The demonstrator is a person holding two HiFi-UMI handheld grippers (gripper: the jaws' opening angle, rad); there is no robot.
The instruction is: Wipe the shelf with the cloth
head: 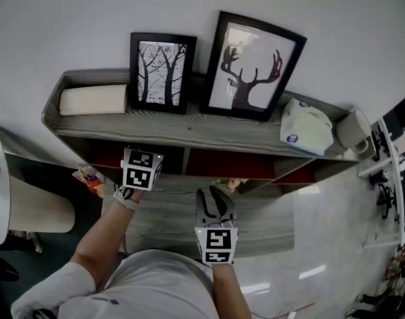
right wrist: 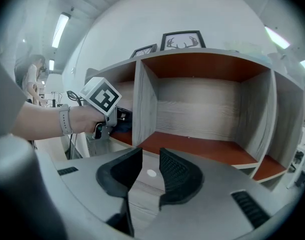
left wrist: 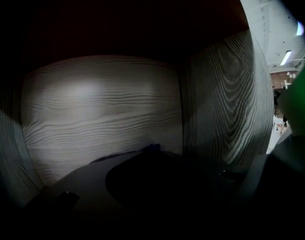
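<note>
The cloth (left wrist: 151, 151) sits between the fingers of my left gripper (right wrist: 115, 120), inside the left compartment of the shelf (right wrist: 145, 99), facing the corner of its back wall and right side wall. These fingers are clamped on it, as far as the dark view shows. My right gripper (right wrist: 150, 157) is outside, before the middle compartment's front edge, with its fingers a narrow gap apart and holding nothing. At the right end of the shelf's top lies a pack (head: 306, 126) with blue marks too small to read.
</note>
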